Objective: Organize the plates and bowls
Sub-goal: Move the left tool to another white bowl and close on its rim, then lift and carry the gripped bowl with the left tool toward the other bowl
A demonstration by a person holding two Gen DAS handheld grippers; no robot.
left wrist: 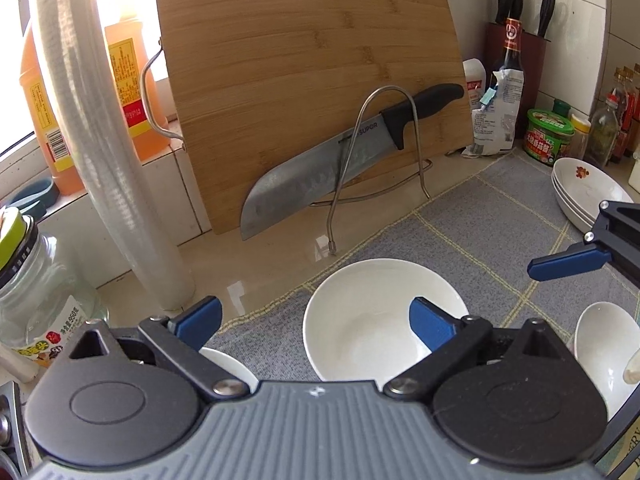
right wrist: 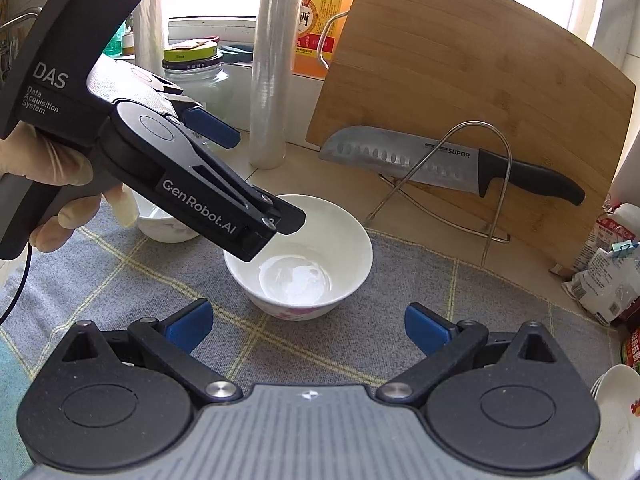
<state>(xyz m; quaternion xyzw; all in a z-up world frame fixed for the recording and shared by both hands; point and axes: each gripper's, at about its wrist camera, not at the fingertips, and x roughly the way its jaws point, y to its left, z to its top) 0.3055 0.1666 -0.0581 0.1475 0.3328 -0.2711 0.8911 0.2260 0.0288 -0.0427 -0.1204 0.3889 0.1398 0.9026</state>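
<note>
My left gripper [left wrist: 316, 320] has its jaws spread wide, with nothing between them; one blue pad hangs over the rim of the white bowl [right wrist: 304, 256], the other outside it. My right gripper [right wrist: 308, 326] is also wide apart and empty, short of that same bowl. The bowl sits on the grey checked mat [right wrist: 120, 280] near the mat's back edge, with pink flowers on its outer wall low down.

On the body of my left tool I read "DAS Data Acquisition System" and "GenRobot.AI". The knife [right wrist: 440, 160] leaning in the wire rack [right wrist: 472, 184] against the bamboo board [right wrist: 480, 60] is marked "SUPOR".

A second small bowl [right wrist: 160, 224] behind my left tool is mostly hidden by it and by my gloved hand [right wrist: 60, 184]. Stacked plates [left wrist: 580, 192] with a red motif stand near the mat's right edge, partly cut off. The labels on the orange bottle [left wrist: 132, 92], the green-lidded tub [left wrist: 548, 136] and the dark sauce bottle [left wrist: 512, 52] are too small for me to read.
</note>
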